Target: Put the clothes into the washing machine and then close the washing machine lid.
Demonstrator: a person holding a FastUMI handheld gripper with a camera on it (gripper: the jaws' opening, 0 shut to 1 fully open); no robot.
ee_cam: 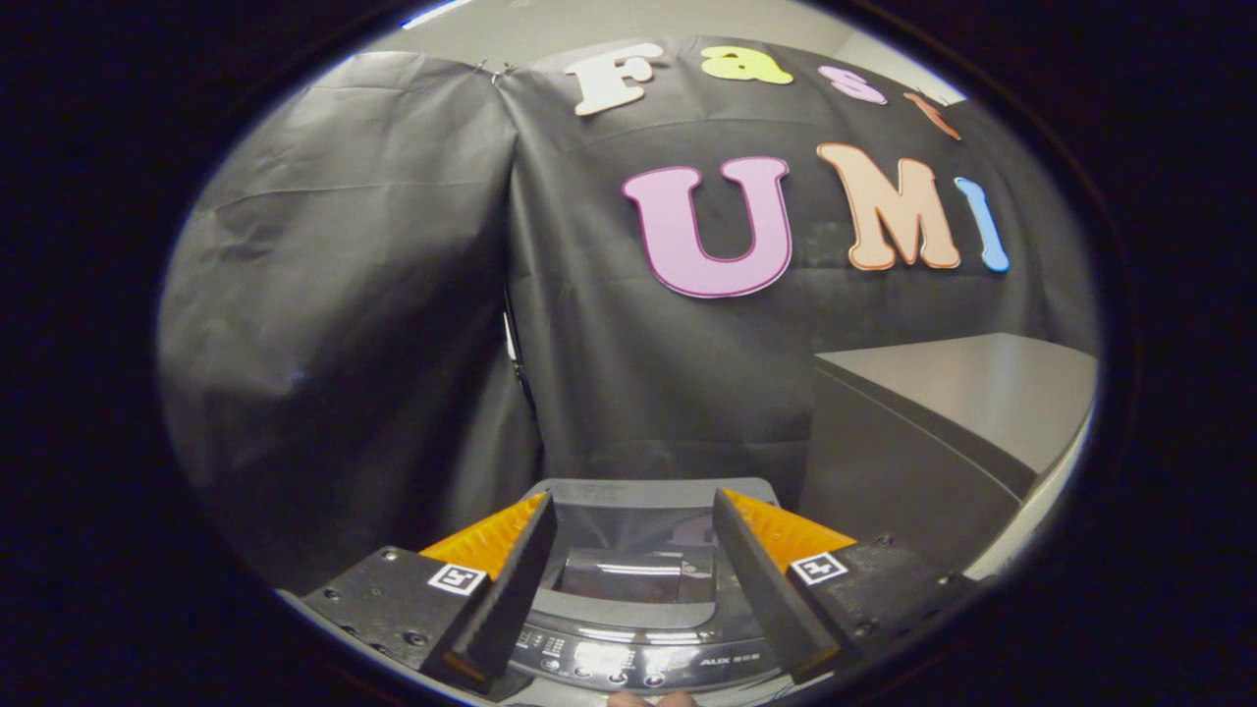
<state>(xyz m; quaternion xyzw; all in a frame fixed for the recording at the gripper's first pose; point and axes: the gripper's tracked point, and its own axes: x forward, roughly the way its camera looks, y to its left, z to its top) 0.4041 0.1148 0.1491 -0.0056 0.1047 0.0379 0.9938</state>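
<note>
The claw [633, 535] is open wide and holds nothing. The washing machine [638, 589] sits right below and between its two fingers, with its see-through lid [633, 560] down. A grey cabinet [943, 422] stands beside it.

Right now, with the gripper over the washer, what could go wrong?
1. The gripper is open and holds nothing, and the washer lid looks shut, so no clothes can go in until it is lifted.
2. The control panel sits between the fingers; a drop straight down could press a button.
3. The grey cabinet stands close beside the washer and could catch a swing to that side.
</note>
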